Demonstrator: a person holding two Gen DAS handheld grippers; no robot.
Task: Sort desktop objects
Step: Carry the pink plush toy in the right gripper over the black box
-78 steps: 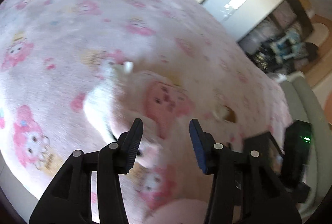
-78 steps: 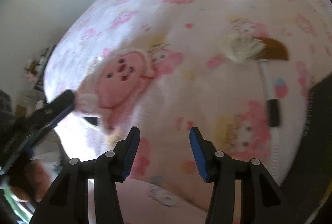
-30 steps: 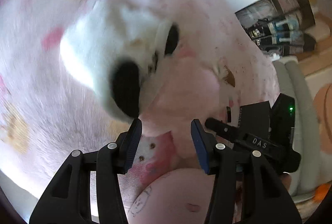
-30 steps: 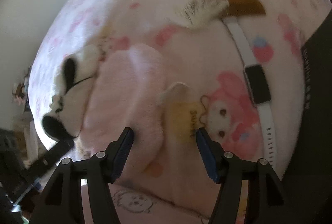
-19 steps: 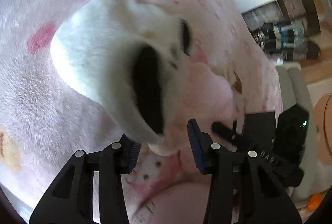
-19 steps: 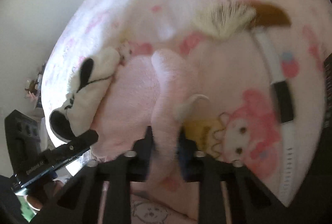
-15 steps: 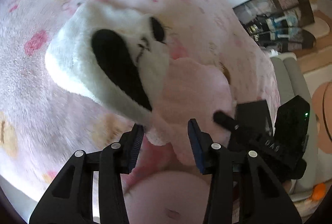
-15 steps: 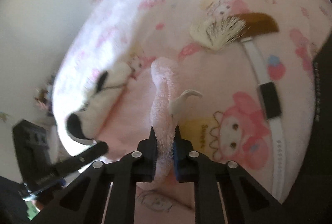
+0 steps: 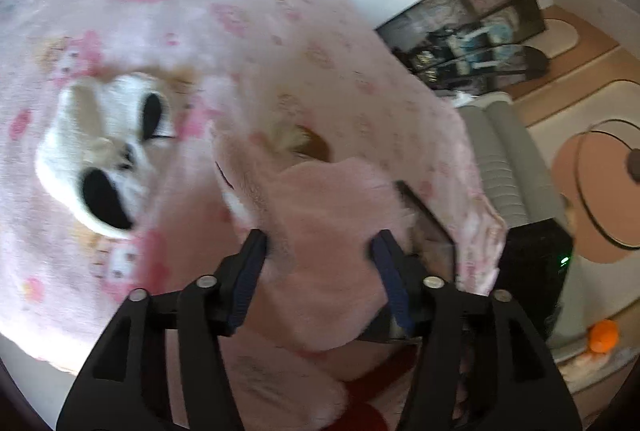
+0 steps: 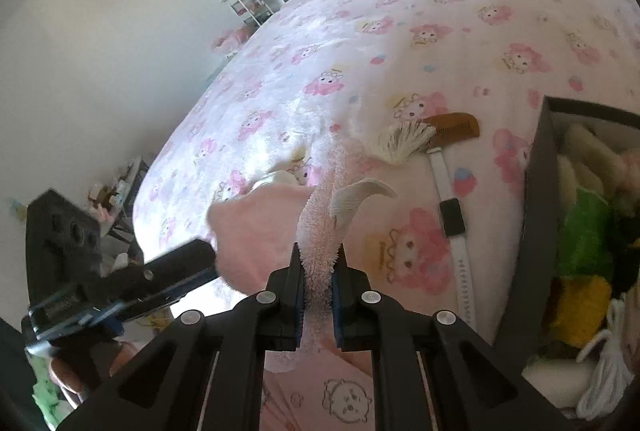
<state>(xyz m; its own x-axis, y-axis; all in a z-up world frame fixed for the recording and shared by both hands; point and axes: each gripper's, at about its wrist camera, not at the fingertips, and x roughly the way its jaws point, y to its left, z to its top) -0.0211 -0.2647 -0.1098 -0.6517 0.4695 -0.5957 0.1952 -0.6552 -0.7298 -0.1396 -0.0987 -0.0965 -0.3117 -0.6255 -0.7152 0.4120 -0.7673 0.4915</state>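
The right gripper [image 10: 316, 263] is clamped tight on a thin fold of a pink plush toy [image 10: 320, 231], its two pads pressing the fuzzy fabric from both sides, and the toy hangs lifted above the pink cartoon-print blanket [image 10: 400, 31] that covers the surface. A small white tag or ear [image 10: 360, 197] curls out of the plush just beyond the fingertips. The left gripper [image 9: 320, 259] has the bulk of the same pink plush toy [image 9: 320, 223] between its fingers; its jaws are opening, and in the blurred left wrist view the soft body fills the gap and bulges past both pads, so whether they press on it cannot be told for certain. In the right wrist view that left gripper [image 10: 192, 263] reaches in from the lower left, touching the plush. On the blanket, off to the left in the left wrist view, lies a white plush slipper with black patches [image 9: 100, 159], apart from the pink toy. Farther along the blanket rest a brown comb with a cream tassel [image 10: 432, 135] and, touching it, a white wristband with a dark screen [image 10: 452, 219]. At the right edge stands a dark bin [image 10: 536, 215] holding green, yellow and white soft items.
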